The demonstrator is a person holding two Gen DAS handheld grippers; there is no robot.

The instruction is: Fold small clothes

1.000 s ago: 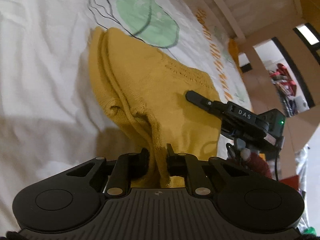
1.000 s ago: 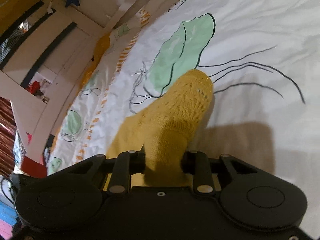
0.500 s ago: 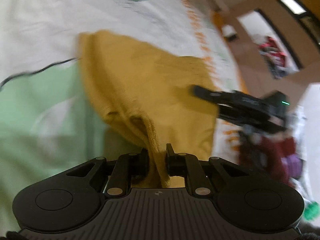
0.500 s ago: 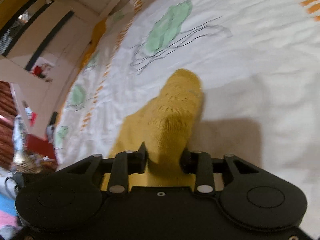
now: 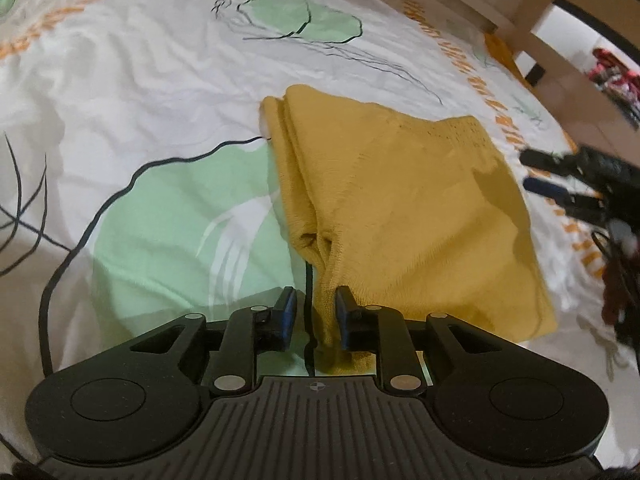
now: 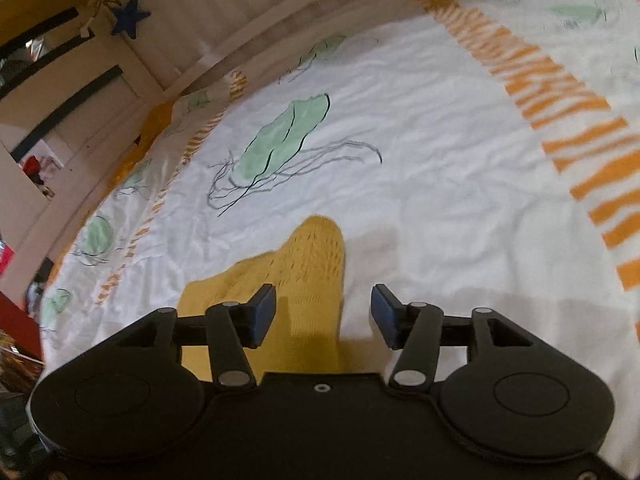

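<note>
Knitwear fills the middle of my left wrist view: a mustard-yellow knitted garment (image 5: 400,208) lies folded on the white bedsheet (image 5: 120,92), which is printed with green jellyfish shapes, black trailing lines and orange stripes. The garment's stacked edges run down its left side, over the edge of a large green patch, and its near corner gathers into a narrow strip that comes toward me. My left gripper (image 5: 316,312) has that strip between its jaws. The jaws are opening; I see sheet between the left pad and the cloth, while the strip lies against the right pad, so I read the grip as let go. At the far right of this view my right gripper (image 5: 560,178) is blurred, hovering just beside the garment's right edge with its two fingers apart. Beyond the bed I can make out a pale wooden frame (image 5: 532,12).

From my right wrist view, the same garment (image 6: 308,272) reaches from the lower left up to a rounded, openwork end lying flat on the sheet (image 6: 440,168). My right gripper (image 6: 324,312) has its jaws opening and standing wide. The cloth sits between them, nearer the left pad, and neither pad presses on it; bare sheet shows beside the right pad. A dark blue star (image 6: 130,16) hangs on the pale wall at the upper left.
</note>
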